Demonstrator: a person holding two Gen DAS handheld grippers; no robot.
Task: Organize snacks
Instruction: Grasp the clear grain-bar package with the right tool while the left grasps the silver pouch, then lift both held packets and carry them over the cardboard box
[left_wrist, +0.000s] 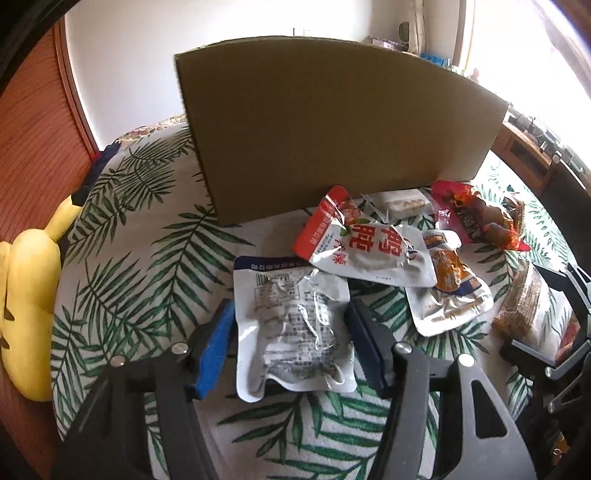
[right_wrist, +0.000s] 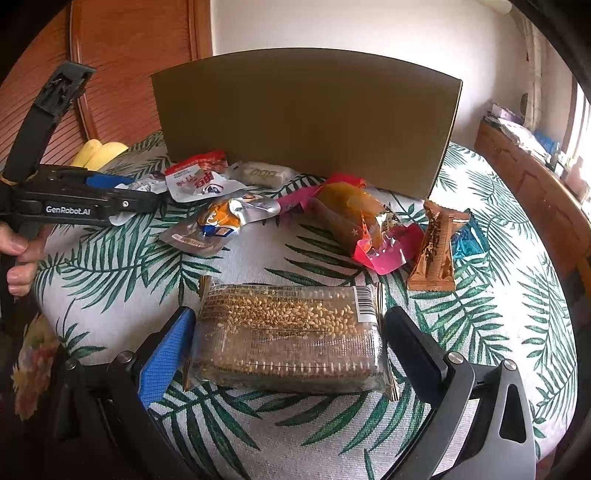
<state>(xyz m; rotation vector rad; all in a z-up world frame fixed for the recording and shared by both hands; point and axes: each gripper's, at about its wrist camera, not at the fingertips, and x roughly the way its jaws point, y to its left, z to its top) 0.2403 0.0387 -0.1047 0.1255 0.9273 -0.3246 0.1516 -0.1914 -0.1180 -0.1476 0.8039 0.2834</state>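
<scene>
My left gripper (left_wrist: 291, 328) stands open around a silver foil pouch (left_wrist: 291, 325) lying on the leaf-print cloth; its fingers flank the pouch sides. My right gripper (right_wrist: 288, 339) stands open around a clear pack of sesame cakes (right_wrist: 288, 332), which also shows in the left wrist view (left_wrist: 528, 306). A tall brown cardboard box (left_wrist: 332, 125) stands behind, also in the right wrist view (right_wrist: 306, 118). Between lie a red-and-white pouch (left_wrist: 362, 243), an orange-and-silver pouch (left_wrist: 450, 280), a small white bar (left_wrist: 404, 205), a pink-wrapped sausage snack (right_wrist: 362, 225) and a brown bar (right_wrist: 437, 247).
The leaf-print cloth (right_wrist: 110, 258) covers the surface. A yellow plush toy (left_wrist: 29, 306) lies at the left edge beside a wooden slatted wall (left_wrist: 33, 122). A wooden cabinet (right_wrist: 524, 177) stands on the right. A blue wrapper (right_wrist: 467, 240) lies beside the brown bar.
</scene>
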